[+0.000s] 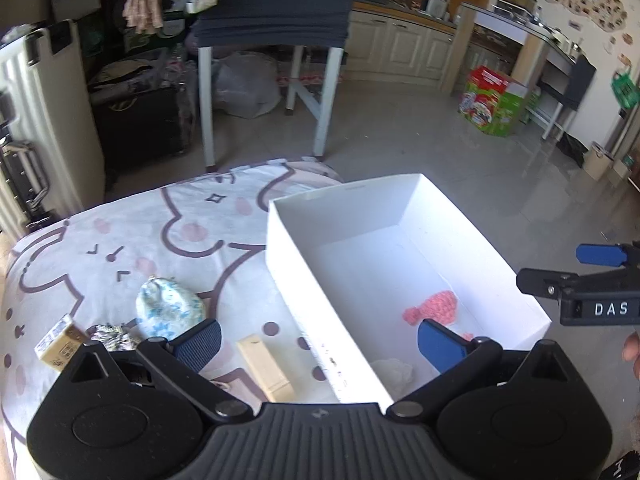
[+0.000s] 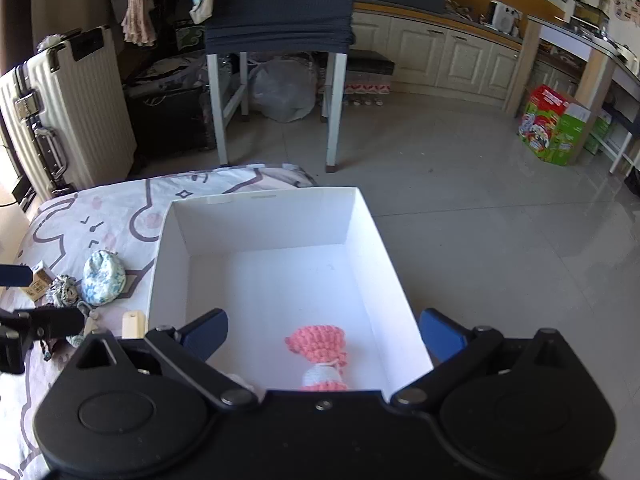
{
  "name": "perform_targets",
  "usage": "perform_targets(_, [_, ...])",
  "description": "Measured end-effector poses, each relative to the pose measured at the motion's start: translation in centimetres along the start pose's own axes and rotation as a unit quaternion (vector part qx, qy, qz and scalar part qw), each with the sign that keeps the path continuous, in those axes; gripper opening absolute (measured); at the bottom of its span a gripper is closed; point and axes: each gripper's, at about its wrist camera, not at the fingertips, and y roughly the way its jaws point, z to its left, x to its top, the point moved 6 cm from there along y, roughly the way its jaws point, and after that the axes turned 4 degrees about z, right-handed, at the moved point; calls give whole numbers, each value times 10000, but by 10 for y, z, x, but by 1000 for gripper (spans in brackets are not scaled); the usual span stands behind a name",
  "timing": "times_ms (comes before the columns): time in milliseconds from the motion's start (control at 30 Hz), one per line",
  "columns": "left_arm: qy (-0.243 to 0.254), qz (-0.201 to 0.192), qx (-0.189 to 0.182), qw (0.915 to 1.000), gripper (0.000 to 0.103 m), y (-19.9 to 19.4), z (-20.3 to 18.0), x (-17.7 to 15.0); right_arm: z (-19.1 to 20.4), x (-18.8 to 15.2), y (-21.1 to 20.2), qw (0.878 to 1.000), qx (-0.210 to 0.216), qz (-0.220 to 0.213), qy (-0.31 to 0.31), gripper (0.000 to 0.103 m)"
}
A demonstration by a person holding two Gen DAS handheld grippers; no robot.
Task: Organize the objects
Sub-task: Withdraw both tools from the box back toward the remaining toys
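A white open box (image 1: 304, 276) (image 2: 400, 280) stands on a printed sheet. Inside it lies a pink crocheted doll (image 1: 436, 304) (image 2: 320, 342), and a whitish soft item (image 1: 394, 370) rests near the front wall. My left gripper (image 1: 320, 342) is open, straddling the box's left wall with nothing between its fingers. My right gripper (image 2: 324, 338) is open above the box, the doll lying below between its fingers, untouched. Left of the box lie a floral pouch (image 1: 170, 306) (image 2: 104, 278), a beige stick-shaped box (image 1: 266, 368) (image 2: 133, 324), a small carton (image 1: 56, 344) (image 2: 36, 286) and a crumpled patterned item (image 1: 114, 336) (image 2: 62, 290).
The sheet (image 1: 120, 240) (image 2: 80, 220) ends just past the box, with tiled floor (image 1: 400, 148) beyond. A chair (image 1: 272, 40) (image 2: 280, 40), a suitcase (image 1: 44, 120) (image 2: 68, 120) and a bag (image 1: 246, 88) stand behind. A green carton (image 1: 492, 100) sits at the right.
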Motion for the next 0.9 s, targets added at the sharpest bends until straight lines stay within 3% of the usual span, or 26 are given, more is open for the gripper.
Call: perform_targets(900, [-1176, -231, 801, 9896, 103, -51, 138, -36, 134, 20, 9, 9945, 737, -94, -741, 103])
